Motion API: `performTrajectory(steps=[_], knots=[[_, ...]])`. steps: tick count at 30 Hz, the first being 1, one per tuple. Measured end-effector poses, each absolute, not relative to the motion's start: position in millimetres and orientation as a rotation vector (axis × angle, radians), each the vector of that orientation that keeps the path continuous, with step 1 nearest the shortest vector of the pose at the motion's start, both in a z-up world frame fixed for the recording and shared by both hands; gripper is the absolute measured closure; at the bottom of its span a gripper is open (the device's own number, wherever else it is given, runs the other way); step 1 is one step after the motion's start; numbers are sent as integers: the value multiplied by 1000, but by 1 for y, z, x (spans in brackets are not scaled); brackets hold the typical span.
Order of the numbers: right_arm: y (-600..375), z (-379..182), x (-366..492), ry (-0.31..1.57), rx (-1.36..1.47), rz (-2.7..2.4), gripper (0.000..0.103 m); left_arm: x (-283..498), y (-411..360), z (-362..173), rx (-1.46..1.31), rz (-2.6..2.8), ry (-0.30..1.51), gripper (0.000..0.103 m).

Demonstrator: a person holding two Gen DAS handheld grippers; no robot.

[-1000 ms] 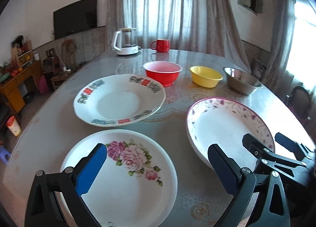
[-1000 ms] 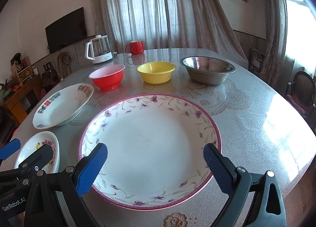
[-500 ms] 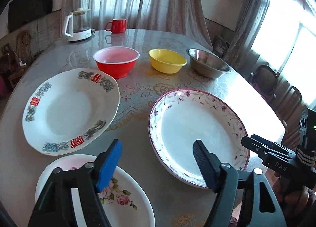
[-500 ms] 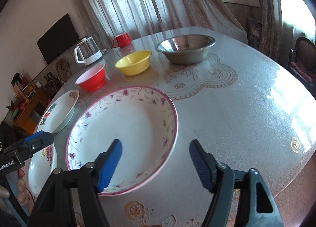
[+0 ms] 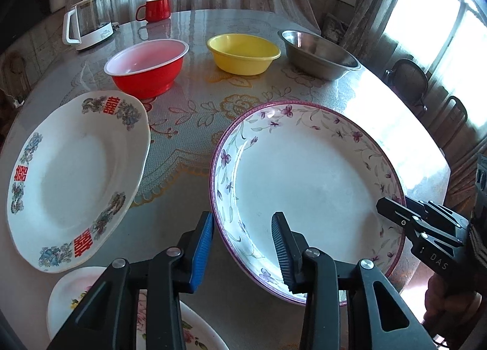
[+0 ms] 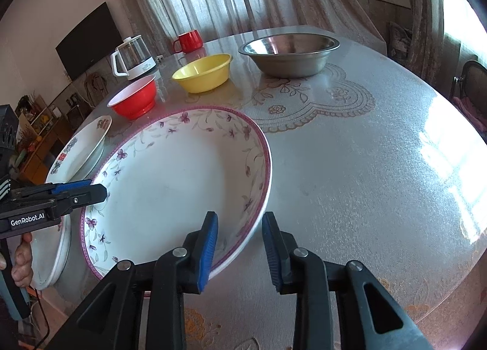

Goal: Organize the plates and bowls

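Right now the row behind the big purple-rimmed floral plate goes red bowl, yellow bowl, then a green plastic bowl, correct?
Not quite. The third is a steel bowl, not green plastic. The red bowl and yellow bowl do sit behind the purple-rimmed floral plate, as the right wrist view shows.

Rose-patterned plate at seven o'clock cut off by the frame's bottom edge and half hidden behind the left gripper, pad contact with the purple-rimmed plate unclear.

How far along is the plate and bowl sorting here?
Nothing is stacked yet. Both grippers, left and right, are closing on opposite rims of the purple-flowered plate. Two other plates and the red, yellow and steel bowls sit apart.
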State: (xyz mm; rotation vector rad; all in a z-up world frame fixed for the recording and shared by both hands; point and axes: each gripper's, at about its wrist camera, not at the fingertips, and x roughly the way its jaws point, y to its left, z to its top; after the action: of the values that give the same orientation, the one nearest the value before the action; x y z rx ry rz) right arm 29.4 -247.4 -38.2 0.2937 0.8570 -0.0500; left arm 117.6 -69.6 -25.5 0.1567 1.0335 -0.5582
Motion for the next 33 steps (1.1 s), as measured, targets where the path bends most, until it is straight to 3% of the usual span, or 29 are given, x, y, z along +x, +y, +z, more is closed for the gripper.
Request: performTrajectory(steps=[33], knots=[[-260,-37,96,856,228,-33,77,169,-97,-16,163,-430,971,67]])
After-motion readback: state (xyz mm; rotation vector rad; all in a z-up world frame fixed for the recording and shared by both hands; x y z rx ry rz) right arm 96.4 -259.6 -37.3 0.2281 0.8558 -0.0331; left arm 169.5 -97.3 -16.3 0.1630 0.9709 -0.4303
